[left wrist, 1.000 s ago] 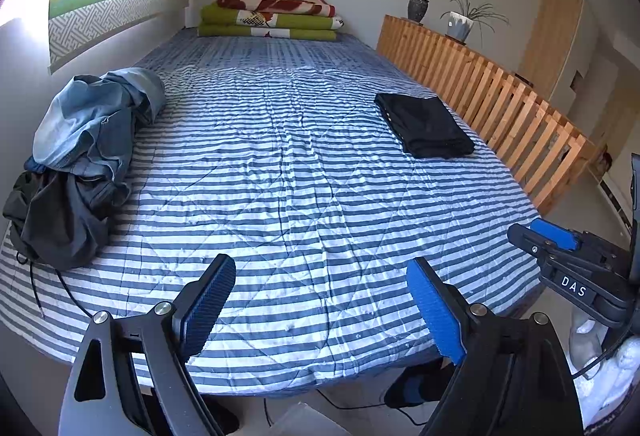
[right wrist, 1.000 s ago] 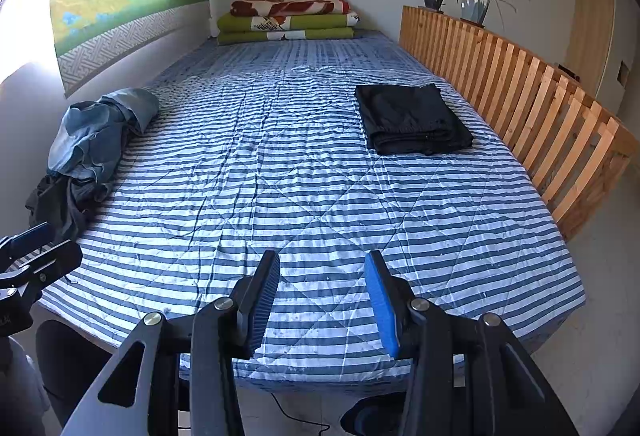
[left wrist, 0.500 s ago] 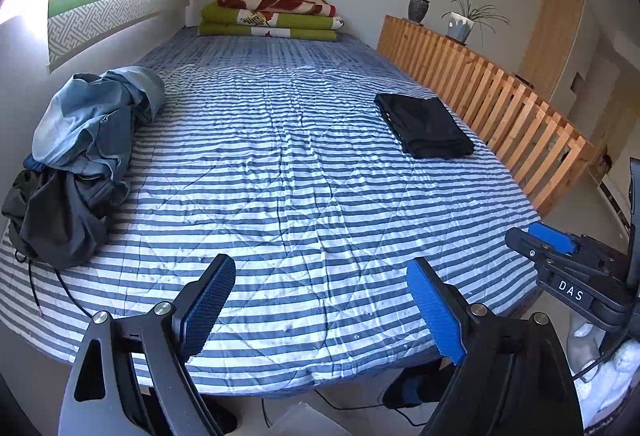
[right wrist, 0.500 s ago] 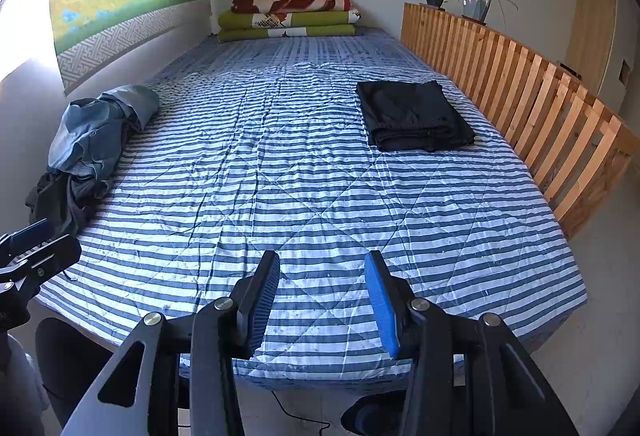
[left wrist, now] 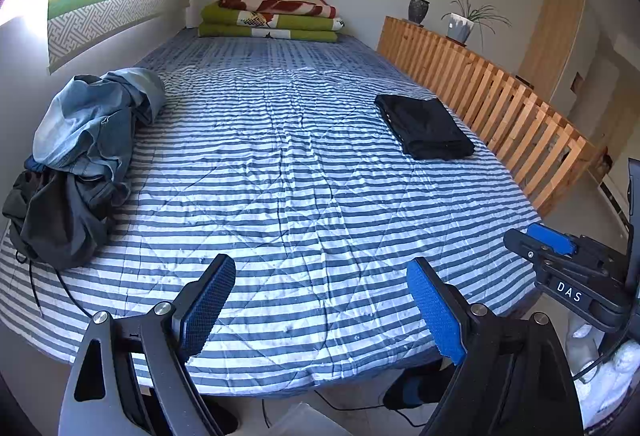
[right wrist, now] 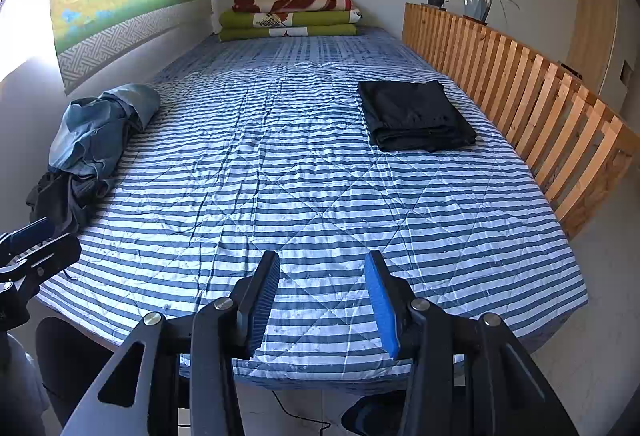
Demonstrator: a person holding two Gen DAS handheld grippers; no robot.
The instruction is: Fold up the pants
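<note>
Two grippers, both empty, and we're poised at the foot of the bed. Our left gripper sits low in the left wrist view with its blue pads spread wide apart, nothing between them. Our right gripper fills the bottom centre of the right wrist view, fingers also parted, though by a narrower gap, and gripping nothing.

The work waits at the left edge of both frames: a crumpled heap of clothes against the wall, pale blue denim on top and a darker garment slumped beneath it. In the right half of the frame a black pair lies already folded flat near the wooden slatted rail, well apart from the heap.

So we judge one pair done and the next still to be fetched. Here's the risk: the heap is tangled, and we can't quite tell where one garment ends and the other begins, so a pinch into the denim could drag the dark one along. A thin dark cord trails from the pile's lower edge; whether it's a drawstring or a cable is unclear, and it could snag on a finger. Grab a leg rather than the waistband and we'd be laying it out twisted.
</note>
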